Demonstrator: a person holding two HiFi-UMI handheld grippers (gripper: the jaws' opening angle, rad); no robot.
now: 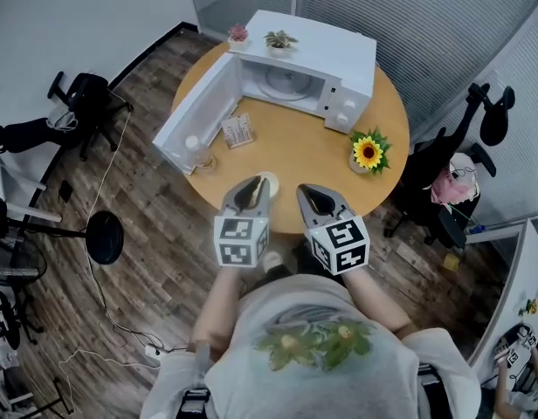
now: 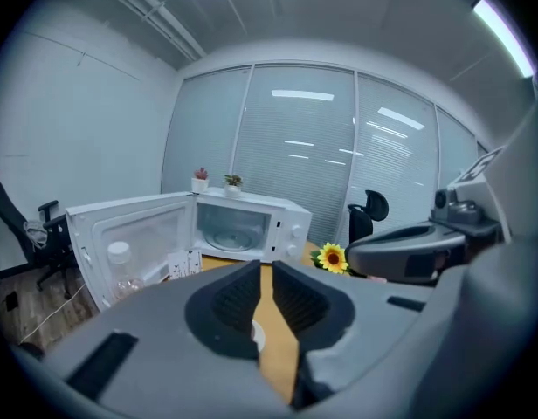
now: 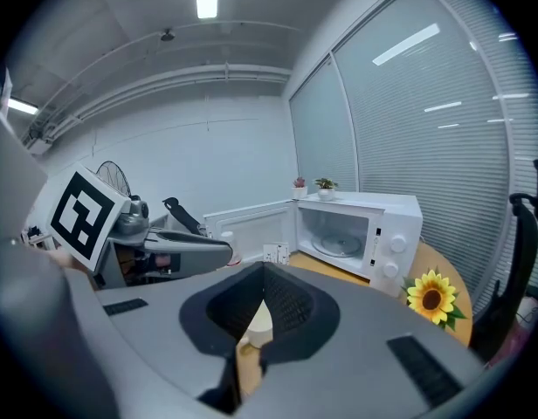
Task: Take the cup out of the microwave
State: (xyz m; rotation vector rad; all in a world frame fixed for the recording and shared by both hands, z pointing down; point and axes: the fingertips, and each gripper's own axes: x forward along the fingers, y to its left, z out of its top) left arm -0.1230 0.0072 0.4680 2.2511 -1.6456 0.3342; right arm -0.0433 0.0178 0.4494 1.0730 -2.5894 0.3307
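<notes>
Microwave [image 1: 295, 81] cavity seen empty, door open. Cup [image 1: 269, 180] judged already taken out: stood on bench [image 1: 304, 155] near front edge. Task judged essentially done.

Left gripper [image 1: 251, 188] held just above cup, apart from it. Jaws narrowly parted, nothing gripped.

Right gripper [image 1: 311, 193] held beside, jaws together, empty.
</notes>
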